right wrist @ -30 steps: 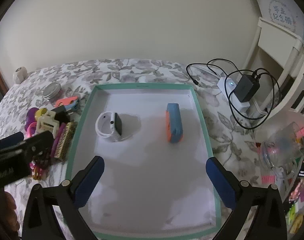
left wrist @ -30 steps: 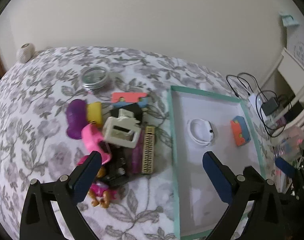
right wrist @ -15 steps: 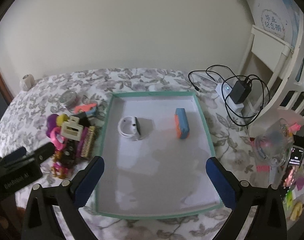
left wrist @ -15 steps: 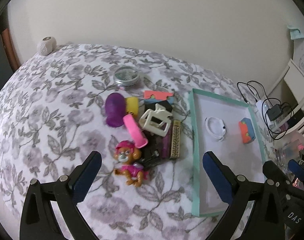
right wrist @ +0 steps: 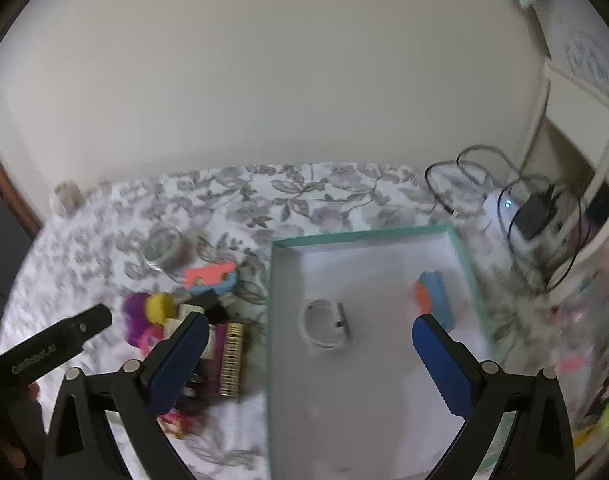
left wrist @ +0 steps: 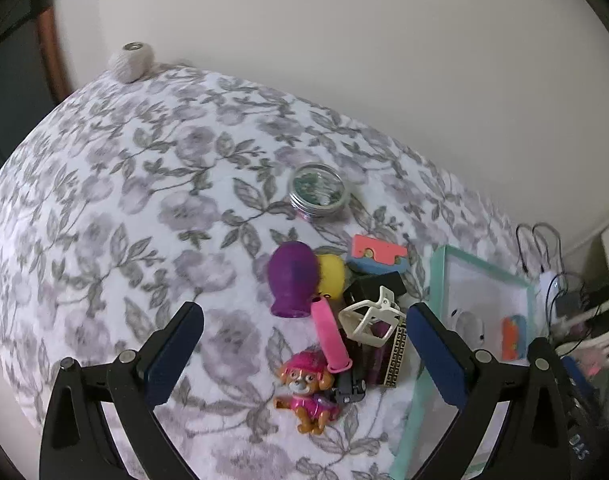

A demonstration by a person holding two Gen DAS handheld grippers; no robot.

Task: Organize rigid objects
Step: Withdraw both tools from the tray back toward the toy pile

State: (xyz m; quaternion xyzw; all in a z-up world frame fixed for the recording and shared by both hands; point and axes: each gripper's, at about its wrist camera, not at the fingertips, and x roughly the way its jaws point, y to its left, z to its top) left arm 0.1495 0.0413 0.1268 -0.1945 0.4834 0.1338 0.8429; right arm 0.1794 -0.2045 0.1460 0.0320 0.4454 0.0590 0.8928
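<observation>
Between the wide-parted left tongs the pink-and-brown plastic puppy figurine is framed, nearest of the heap; the right tongs, likewise parted, are held over the teal-rimmed white tray.

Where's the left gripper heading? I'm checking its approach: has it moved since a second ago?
Yes. The left gripper has pulled back and leftward from the tray; the toy pile looks smaller.

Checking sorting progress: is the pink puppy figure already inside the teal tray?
No, the puppy figure lies on the floral cloth, outside the teal tray.
</observation>
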